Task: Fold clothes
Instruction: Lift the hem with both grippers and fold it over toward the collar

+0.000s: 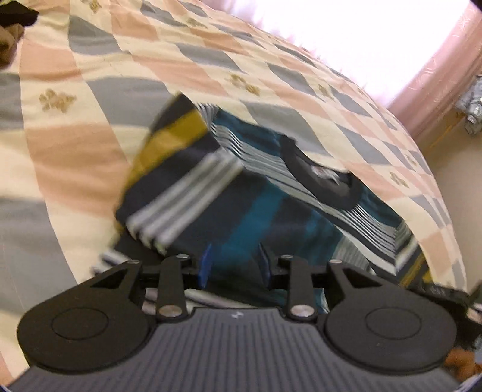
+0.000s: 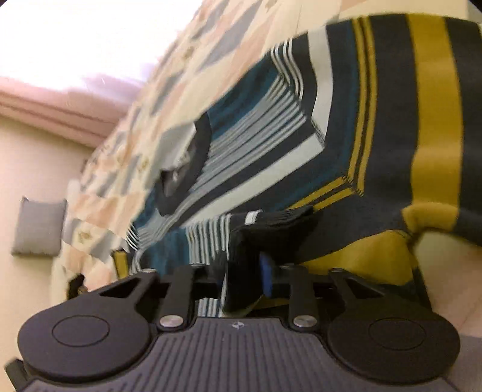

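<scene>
The right hand-held gripper (image 2: pixel 241 277) pinches a dark fold of the striped sweater (image 2: pixel 346 120) lying on the checked bedspread (image 1: pixel 75 144), while the left hand-held gripper (image 1: pixel 235 265) at six o'clock gapes wide over it.

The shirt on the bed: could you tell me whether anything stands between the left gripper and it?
Nothing visible does. The left gripper sits directly over the striped shirt, its jaws apart with only the shirt's fabric showing between them. The checked bedspread around the shirt is bare nearby; a dark garment lies far off at its corner.
</scene>
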`<state>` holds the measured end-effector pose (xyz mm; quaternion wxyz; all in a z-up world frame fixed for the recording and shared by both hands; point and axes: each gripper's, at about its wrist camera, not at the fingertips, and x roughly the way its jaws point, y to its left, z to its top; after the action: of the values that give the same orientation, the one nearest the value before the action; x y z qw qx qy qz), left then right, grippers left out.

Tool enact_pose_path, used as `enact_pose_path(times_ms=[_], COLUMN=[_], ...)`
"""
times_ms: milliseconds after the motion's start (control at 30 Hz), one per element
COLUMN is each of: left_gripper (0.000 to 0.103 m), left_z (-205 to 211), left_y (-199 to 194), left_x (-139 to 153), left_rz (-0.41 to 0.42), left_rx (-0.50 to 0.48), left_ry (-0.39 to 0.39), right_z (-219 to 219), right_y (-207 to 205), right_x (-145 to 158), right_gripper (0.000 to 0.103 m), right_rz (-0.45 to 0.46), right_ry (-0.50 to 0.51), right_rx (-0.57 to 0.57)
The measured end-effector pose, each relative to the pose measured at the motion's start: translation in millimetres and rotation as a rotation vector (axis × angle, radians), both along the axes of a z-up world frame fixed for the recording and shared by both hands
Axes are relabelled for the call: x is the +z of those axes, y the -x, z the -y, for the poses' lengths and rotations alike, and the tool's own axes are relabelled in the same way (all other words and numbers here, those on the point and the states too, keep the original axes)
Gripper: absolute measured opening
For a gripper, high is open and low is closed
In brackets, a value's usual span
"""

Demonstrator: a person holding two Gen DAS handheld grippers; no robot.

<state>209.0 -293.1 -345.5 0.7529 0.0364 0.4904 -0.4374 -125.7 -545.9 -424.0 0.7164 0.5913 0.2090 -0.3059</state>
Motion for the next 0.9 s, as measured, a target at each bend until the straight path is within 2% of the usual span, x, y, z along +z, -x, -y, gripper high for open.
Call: enact_pose_path(times_ms=[33, 133, 267, 333, 367, 433, 500, 567, 600, 633, 667, 700, 767, 833, 900], left_gripper=[0.027, 0.027, 0.027, 0.027, 0.027, 0.027, 0.027, 0.027, 0.027, 0.027, 0.027, 0.027, 0.027, 0.027, 0.027], left_z=[1.9, 6.8, 14.4, 19.9, 22.7, 27.6, 30.9, 31.6, 31.5, 31.4, 31.3, 32.1, 36.2, 43.9, 58.4], left_y=[-9.0, -31.7, -52.2, -55.8, -55.9, -54.5, -52.0, -50.8, -50.6, -50.5, -50.4, -52.2, -58.8, -73.9, -97.2], left_x=[1.1, 9.0, 17.1, 15.1, 11.1, 1.2, -10.3, -16.4, -17.9, -19.3, -20.7, -20.0, -16.8, -12.5, -12.7], left_rz=[0.009, 0.053, 0.083, 0.087, 0.080, 0.067, 0.050, 0.049, 0.054, 0.059, 0.065, 0.073, 0.087, 0.083, 0.079], left_rx=[0.007, 0.020, 0.037, 0.038, 0.033, 0.024, 0.018, 0.010, 0.005, 0.001, -0.004, -0.002, -0.002, 0.015, 0.039], left_ry=[0.002, 0.022, 0.045, 0.044, 0.038, 0.017, -0.009, -0.028, -0.035, -0.041, -0.047, -0.050, -0.048, -0.021, -0.006], right_z=[-0.1, -2.2, -5.3, -6.8, -6.2, 0.7, 15.3, 24.8, 29.0, 30.4, 31.0, 31.7, 34.2, 34.9, 31.7], right_y=[-0.4, -5.8, -15.6, -7.6, -1.9, 10.5, 19.8, 31.7, 37.9, 43.7, 46.8, 48.7, 44.7, 38.1, 32.6], right_x=[2.5, 39.8, 118.9, 141.0, 143.1, 120.2, 69.3, 25.5, 4.6, -4.9, -6.5, -6.9, -4.3, 2.9, 12.8], right_gripper=[0.007, 0.005, 0.004, 0.004, 0.004, 0.004, 0.004, 0.007, 0.013, 0.015, 0.017, 0.027, 0.029, 0.011, 0.010], right_rz=[0.002, 0.020, 0.090, 0.107, 0.088, -0.010, -0.162, -0.180, -0.175, -0.140, -0.104, -0.074, -0.060, -0.079, -0.105], right_ry=[0.018, 0.198, 0.557, 0.667, 0.685, 0.628, 0.440, 0.247, 0.153, 0.111, 0.106, 0.107, 0.117, 0.153, 0.216], right_rx=[0.004, 0.038, 0.122, 0.130, 0.118, 0.090, 0.065, 0.020, -0.004, -0.036, -0.062, -0.084, -0.088, -0.051, 0.000])
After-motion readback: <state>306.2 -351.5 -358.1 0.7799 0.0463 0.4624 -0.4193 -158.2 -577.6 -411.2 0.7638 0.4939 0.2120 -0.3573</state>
